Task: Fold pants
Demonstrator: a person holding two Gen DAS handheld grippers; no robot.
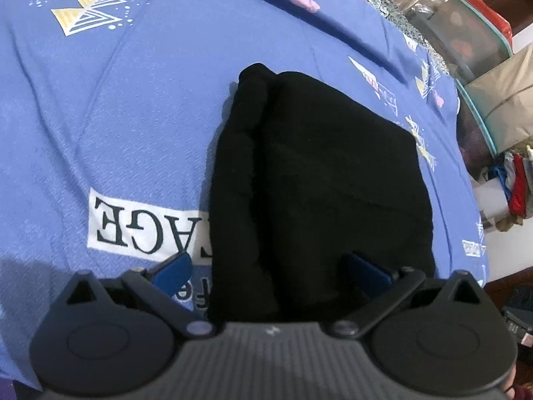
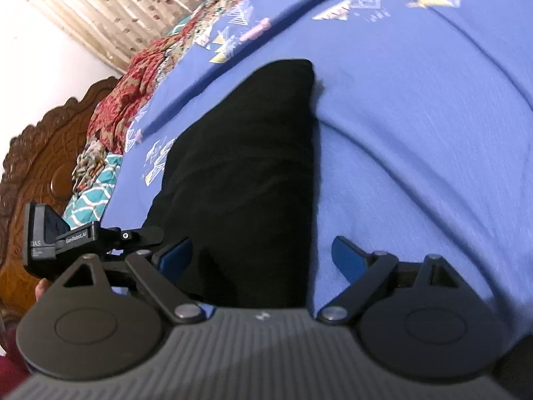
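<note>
From my left wrist camera I see the blue bedsheet (image 1: 140, 126) with its white panel of printed letters (image 1: 146, 226) on the left and yellow triangle prints toward the far left corner of the bed. Right of that panel lie the black pants (image 1: 319, 180), folded into a compact stack near the middle of the bed, with a thick rolled fold running along their left side. My left tool (image 1: 269, 271) hangs over the near end of the pants, released: its 2 blue pads stand wide, the left one over the sheet just beside the pants, the right one over the black cloth, neither pinching anything that I can make out. Off the bed's right edge sit stacked storage boxes (image 1: 479, 43) and bundled cloth.

In the right wrist view, a carved wooden headboard (image 2: 50, 153) and a red patterned blanket (image 2: 133, 100) line the left, with the other handheld unit (image 2: 66, 236) low beside them. The pants (image 2: 246, 173) taper away toward the far side of the bed. My right tool (image 2: 263, 258) is released too, pads spread wide, the left pad at the pants' near edge, the right pad over bare sheet (image 2: 416, 153).
</note>
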